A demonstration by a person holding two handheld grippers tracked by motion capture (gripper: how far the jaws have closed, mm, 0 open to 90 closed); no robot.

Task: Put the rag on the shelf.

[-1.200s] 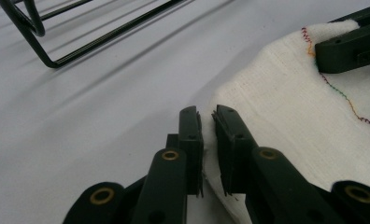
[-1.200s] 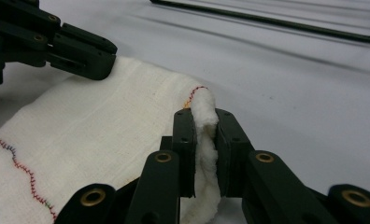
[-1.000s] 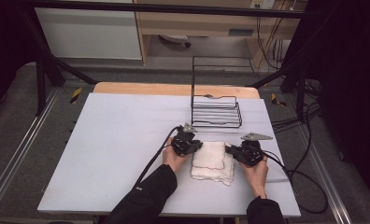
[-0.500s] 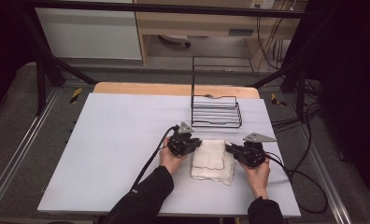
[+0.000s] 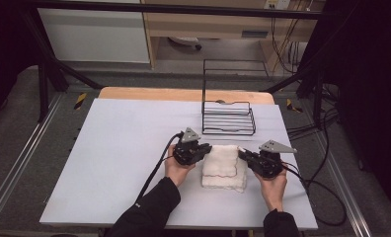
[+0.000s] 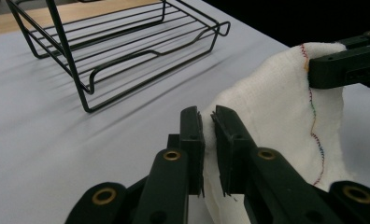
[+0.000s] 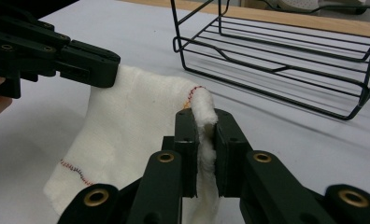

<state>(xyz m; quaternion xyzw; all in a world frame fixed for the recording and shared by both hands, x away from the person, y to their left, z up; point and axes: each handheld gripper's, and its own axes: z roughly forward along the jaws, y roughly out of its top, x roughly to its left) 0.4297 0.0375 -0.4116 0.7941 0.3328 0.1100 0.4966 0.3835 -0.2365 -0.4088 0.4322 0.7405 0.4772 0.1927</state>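
A white cloth (image 5: 224, 167) lies just below the middle of the high view, on the white table (image 5: 109, 163), with a black wire rack (image 5: 228, 117) just above it. The left gripper (image 5: 203, 150) pinches the cloth's upper left corner, its jaws pressed on the fabric (image 6: 267, 107). The right gripper (image 5: 243, 154) pinches the upper right corner, fabric (image 7: 141, 126) bunched between its jaws. Both corners are lifted off the table.
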